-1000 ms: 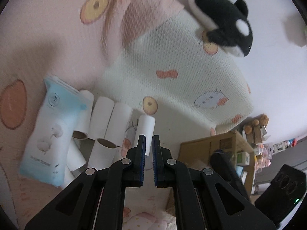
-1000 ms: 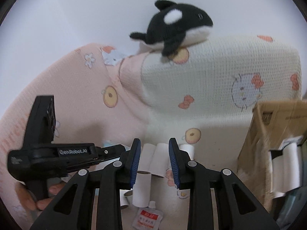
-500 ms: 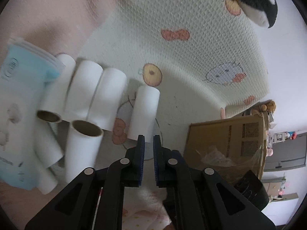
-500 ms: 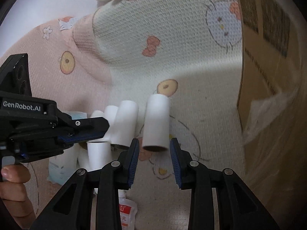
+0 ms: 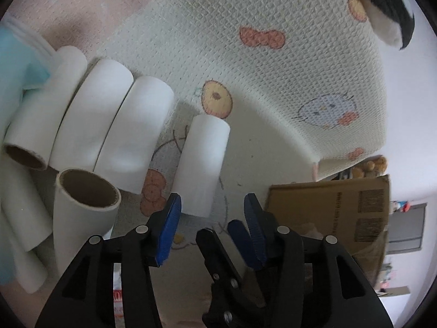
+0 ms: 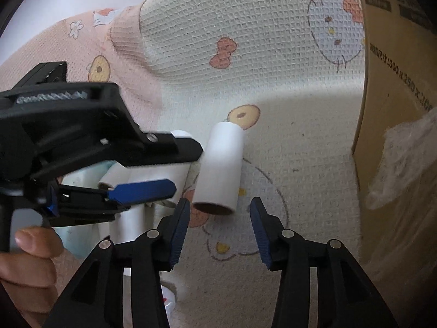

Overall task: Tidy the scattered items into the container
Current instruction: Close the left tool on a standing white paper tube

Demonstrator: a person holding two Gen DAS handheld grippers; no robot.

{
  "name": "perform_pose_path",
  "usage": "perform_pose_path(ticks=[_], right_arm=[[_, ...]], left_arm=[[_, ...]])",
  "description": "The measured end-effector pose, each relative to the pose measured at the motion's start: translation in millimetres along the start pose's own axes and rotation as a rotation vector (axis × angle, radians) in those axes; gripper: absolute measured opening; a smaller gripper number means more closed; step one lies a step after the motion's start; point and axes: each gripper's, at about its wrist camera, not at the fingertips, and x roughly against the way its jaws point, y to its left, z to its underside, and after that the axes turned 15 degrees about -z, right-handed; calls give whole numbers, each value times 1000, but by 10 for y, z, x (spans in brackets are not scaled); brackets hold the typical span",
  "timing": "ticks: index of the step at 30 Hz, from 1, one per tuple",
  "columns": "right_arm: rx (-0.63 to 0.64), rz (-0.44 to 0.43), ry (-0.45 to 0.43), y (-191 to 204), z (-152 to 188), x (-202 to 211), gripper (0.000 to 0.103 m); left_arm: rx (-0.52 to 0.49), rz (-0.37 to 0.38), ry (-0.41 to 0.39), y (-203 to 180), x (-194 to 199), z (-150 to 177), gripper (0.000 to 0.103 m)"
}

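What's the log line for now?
left claw: opening, empty | right claw: opening, empty | lone roll: on blanket | box: right

We look steeply down along each pair of tongs, close to the bed's waffle blanket (image 5: 273,87). Both views share the lone white roll (image 5: 200,166) (image 6: 220,166) at twelve o'clock and the cardboard box (image 5: 330,207) (image 6: 396,87) at three o'clock.

Each claw (image 5: 211,207) is black plastic with ribbed blue pads (image 6: 180,225) (silver rivets at the joints).
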Motion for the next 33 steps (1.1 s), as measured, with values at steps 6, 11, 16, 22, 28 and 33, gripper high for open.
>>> perform_pose_path(ticks=[6,11,16,22,28,33], right_arm=[[38,18,15,23,-33,-57,47],[-5,27,20,-50,-57,-86,47],[10,38,33,-57,-36,-121,47],[-28,24,63,-101,-26,-183,47],[-52,5,112,-117,3,-226,47],[-130,-54,171,-180,40,-291,47]], left_arm=[[-35,-26,-11,-128,-152,-31,51],[-65,-60,20,-211,-316,-70,50],[-38,-53,63,-147,-406,-71,42],[-61,-66,94,-129,-389,11,42],[-94,-100,134,-110,-333,121,42],[-111,-127,173,-81,-311,157,41]])
